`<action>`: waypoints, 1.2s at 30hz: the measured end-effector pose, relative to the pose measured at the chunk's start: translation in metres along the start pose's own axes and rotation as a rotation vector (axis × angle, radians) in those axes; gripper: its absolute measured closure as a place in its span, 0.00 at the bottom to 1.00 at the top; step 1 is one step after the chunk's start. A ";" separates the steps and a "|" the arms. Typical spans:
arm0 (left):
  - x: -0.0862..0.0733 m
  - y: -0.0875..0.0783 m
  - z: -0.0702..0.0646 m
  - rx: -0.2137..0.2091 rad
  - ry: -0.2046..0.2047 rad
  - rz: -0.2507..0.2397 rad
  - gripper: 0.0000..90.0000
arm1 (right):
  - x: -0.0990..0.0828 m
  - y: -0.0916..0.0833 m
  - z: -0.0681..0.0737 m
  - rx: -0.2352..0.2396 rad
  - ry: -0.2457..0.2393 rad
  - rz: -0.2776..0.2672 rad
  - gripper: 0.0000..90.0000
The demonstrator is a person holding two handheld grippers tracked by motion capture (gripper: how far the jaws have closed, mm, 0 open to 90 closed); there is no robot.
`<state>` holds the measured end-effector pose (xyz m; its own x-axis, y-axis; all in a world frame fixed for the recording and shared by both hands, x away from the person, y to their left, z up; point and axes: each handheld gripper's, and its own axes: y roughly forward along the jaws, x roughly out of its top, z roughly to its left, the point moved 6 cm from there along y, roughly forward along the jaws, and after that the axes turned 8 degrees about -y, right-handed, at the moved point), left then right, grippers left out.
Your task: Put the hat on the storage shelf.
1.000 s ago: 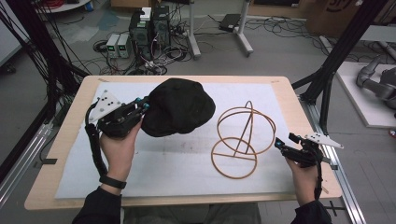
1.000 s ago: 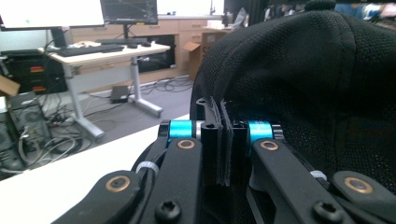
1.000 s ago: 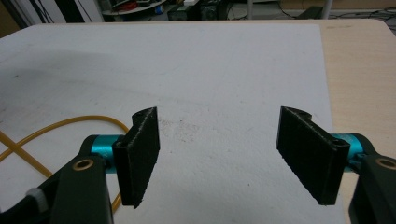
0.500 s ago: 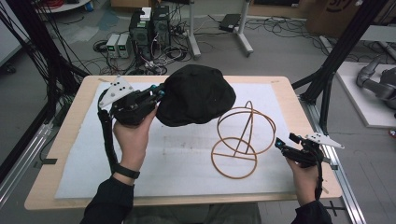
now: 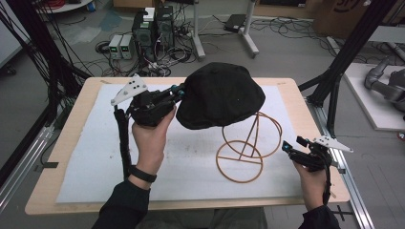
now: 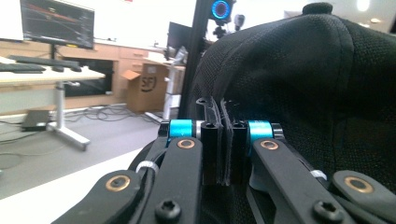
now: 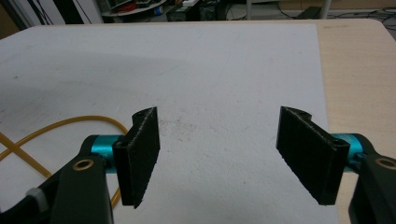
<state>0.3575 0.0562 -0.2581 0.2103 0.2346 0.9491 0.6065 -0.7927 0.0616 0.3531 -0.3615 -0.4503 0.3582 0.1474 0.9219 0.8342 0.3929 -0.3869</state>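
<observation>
Our left gripper pinches the black cap's edge, centre frame, seemingly just above the wire stand. We should centre the crown over its top loop before letting go. Right gripper idles spread, lower right.

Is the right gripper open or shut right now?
Open. In the right gripper view, the right gripper has its jaws standing wide apart, with only the white mat showing between them.
</observation>
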 end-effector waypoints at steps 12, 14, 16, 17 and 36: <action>-0.019 0.026 -0.025 -0.059 0.032 0.073 0.97 | 0.000 -0.001 0.001 0.000 0.000 0.000 0.33; -0.022 0.030 -0.027 -0.069 0.033 0.085 0.97 | 0.000 -0.001 0.000 0.000 0.000 0.000 0.33; -0.025 0.033 -0.029 -0.082 0.041 0.098 0.97 | 0.000 -0.001 0.000 0.000 0.003 -0.002 0.33; -0.026 0.035 -0.030 -0.085 0.048 0.104 0.97 | 0.000 -0.001 0.000 0.000 0.004 -0.002 0.33; -0.041 0.047 -0.035 -0.135 0.090 0.176 0.97 | 0.000 -0.001 0.000 -0.004 0.003 -0.001 0.33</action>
<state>0.3503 -0.0104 -0.2836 0.2307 0.0395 0.9722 0.4568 -0.8866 -0.0724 0.3520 -0.3621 -0.4494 0.3587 0.1448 0.9222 0.8361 0.3894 -0.3864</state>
